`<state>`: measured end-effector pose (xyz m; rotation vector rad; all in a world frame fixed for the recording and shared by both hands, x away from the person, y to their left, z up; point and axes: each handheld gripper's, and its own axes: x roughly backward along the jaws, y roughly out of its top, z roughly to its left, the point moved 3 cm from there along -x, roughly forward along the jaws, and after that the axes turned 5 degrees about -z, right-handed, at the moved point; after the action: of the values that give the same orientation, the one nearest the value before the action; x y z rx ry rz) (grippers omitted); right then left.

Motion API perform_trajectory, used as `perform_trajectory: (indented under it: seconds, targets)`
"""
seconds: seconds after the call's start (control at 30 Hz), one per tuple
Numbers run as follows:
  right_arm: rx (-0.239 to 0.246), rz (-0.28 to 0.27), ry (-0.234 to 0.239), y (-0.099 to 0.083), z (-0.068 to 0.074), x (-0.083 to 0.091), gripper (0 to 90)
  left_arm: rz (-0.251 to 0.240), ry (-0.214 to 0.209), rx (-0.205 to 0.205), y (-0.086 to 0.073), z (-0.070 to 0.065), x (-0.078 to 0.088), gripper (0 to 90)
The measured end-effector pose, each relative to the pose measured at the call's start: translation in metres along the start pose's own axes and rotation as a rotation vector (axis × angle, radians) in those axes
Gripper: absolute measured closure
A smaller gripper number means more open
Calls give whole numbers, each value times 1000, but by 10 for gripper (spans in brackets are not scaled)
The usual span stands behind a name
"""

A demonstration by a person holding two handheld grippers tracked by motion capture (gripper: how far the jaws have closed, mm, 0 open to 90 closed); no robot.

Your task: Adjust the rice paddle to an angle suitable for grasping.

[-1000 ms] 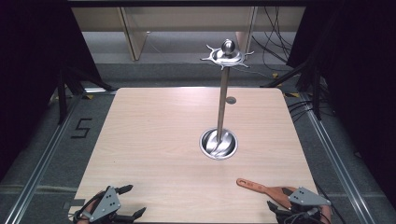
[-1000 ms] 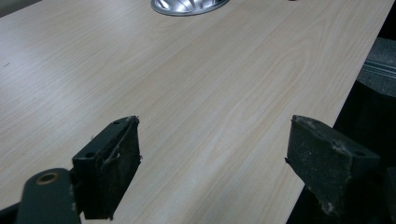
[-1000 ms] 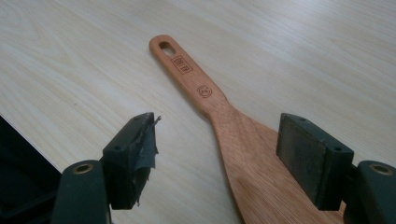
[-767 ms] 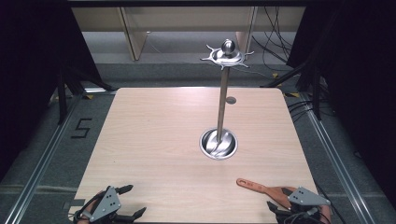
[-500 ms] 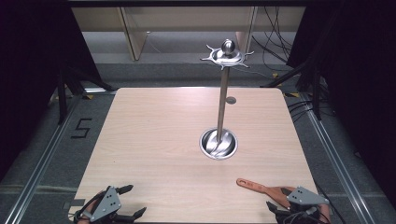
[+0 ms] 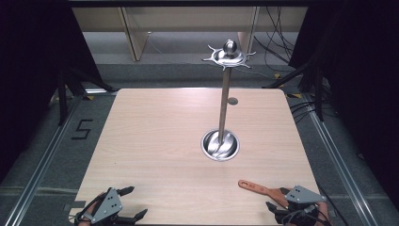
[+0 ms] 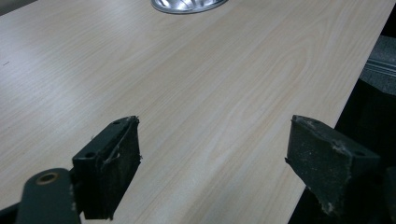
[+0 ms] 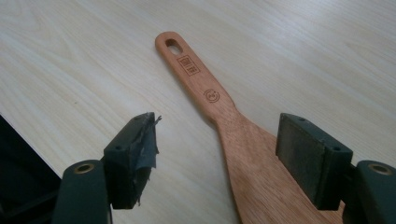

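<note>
A wooden spatula (image 6: 260,189) lies flat near the table's front right edge, its handle with a hanging hole (image 8: 173,45) pointing away from me. My right gripper (image 6: 278,201) stands open over the spatula's wide blade (image 8: 254,163), one jaw on each side and neither touching it. A metal stand (image 6: 225,96) rises from a round steel base (image 6: 219,145) at mid-table and is topped by a hooked ring with a ball (image 6: 229,53). My left gripper (image 6: 134,203) is open at the front left corner with nothing between its pads (image 7: 114,156).
The light wooden table (image 6: 155,141) has bare surface on its left and far parts. The stand's base (image 7: 189,4) shows at the top of the left gripper view. Dark curtains, floor rails and cables surround the table.
</note>
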<state>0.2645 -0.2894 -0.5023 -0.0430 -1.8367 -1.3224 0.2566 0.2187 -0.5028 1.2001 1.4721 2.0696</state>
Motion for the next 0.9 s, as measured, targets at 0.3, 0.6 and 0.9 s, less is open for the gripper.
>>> perform_trajectory:
  seconds: [0.3, 0.6, 0.9]
  targets:
    - [46, 31, 18, 10, -2, -12, 306, -4, 3, 17, 0, 0, -1, 168]
    - [121, 152, 80, 21, -1, -21, 336, -11, 0, 25, 0, -1, 0, 168]
    - [182, 258, 101, 41, -5, -40, 365, -15, -1, 30, 0, -1, 0, 168]
